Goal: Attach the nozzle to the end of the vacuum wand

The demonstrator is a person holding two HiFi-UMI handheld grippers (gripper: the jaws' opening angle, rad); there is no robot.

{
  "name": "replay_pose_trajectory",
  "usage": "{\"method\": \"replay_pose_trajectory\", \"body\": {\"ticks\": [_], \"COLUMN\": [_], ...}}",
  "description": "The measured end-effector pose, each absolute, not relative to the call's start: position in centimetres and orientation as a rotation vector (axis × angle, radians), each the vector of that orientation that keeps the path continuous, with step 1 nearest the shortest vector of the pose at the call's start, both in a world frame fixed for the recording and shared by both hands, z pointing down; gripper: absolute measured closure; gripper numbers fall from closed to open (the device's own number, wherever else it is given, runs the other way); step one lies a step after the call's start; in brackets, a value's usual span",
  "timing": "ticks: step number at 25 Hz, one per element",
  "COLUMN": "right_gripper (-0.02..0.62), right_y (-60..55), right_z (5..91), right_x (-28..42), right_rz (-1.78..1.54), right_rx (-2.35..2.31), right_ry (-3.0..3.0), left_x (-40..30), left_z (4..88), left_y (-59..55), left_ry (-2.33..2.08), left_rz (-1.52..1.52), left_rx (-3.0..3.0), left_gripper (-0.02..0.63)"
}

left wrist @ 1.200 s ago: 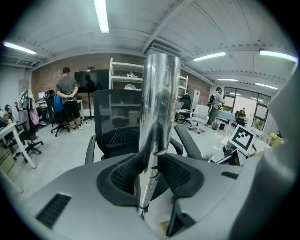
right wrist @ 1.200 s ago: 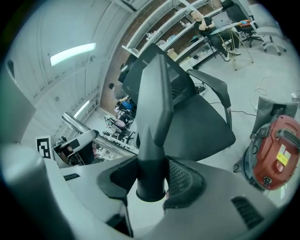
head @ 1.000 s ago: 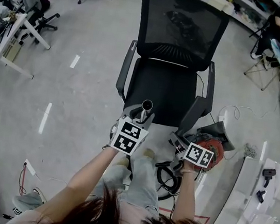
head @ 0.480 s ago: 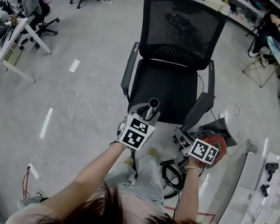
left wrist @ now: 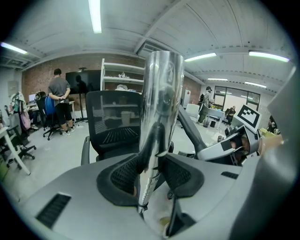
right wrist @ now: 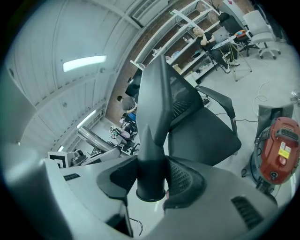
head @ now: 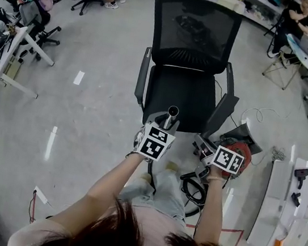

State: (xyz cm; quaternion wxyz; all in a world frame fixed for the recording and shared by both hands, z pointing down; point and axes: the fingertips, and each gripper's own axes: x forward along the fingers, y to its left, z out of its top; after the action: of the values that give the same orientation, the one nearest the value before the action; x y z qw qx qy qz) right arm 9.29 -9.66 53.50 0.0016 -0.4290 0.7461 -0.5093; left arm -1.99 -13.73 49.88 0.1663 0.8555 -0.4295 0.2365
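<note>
Over the person's lap, just short of the black office chair [head: 185, 90], both tools are raised side by side, each with one half of the joint. The left gripper [left wrist: 151, 174] has its jaws clamped on the chrome vacuum wand [left wrist: 161, 93]. The ribbed pads [left wrist: 124, 173] bite low on the tube, so its open end stands free above the grip, tilted toward the chair. That leaves bare metal at the tip for something to slide over.

The right gripper [right wrist: 151, 177] is closed on the dark nozzle [right wrist: 154, 108], squeezed just above its round collar. The slanted narrow tip points away from the jaws, while the collar opening faces back toward that gripper's camera. Holding near the collar probably gives the best control of the mating end, but as gripped it does not yet face the wand.

From the head view the two pieces are near each other yet clearly apart — nothing is joined. The likely next need is to turn the nozzle until its collar lines up with the wand's open end, then push straight on. A skewed approach could jam or slip in the pads. The red vacuum body [right wrist: 280, 147] sits on the floor to the right, beside the chair.
</note>
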Motion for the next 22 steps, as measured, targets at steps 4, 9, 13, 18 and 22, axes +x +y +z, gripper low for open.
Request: {"method": "replay_pose_trajectory", "body": {"ticks": [4,9,13,18,22], "right_gripper": [0.408,0.408,0.408,0.408,0.408], "right_y": [-9.2,-8.3,-8.3,-8.2,-8.4], "right_z": [52.6,51.3,49.5,47.2,45.7], "right_x": [8.6,8.1,7.6,7.4,7.6], "right_rz": [-1.578,-1.535,-1.497,-1.438,-1.392], "right_rx": [-1.34,-1.323,-1.309,-1.292,-1.273], "right_ry": [2.336,2.343,2.346,2.341,2.343], "left_x": [-2.5,-2.3,-2.2,-2.1,-1.5], "left_z": [49.9,50.0,49.8,49.7,49.7], "left_y": [-13.4,-12.4,-12.3,-12.1,-12.4], "left_ry": [-1.217,-1.215,-1.215,-1.214,-1.215], "left_rz": [0.674,0.67,0.672,0.677,0.674], "left_rx": [2.439,2.445,2.447,2.452,2.462], "left_gripper": [0.446,0.446,0.446,0.446,0.446]}}
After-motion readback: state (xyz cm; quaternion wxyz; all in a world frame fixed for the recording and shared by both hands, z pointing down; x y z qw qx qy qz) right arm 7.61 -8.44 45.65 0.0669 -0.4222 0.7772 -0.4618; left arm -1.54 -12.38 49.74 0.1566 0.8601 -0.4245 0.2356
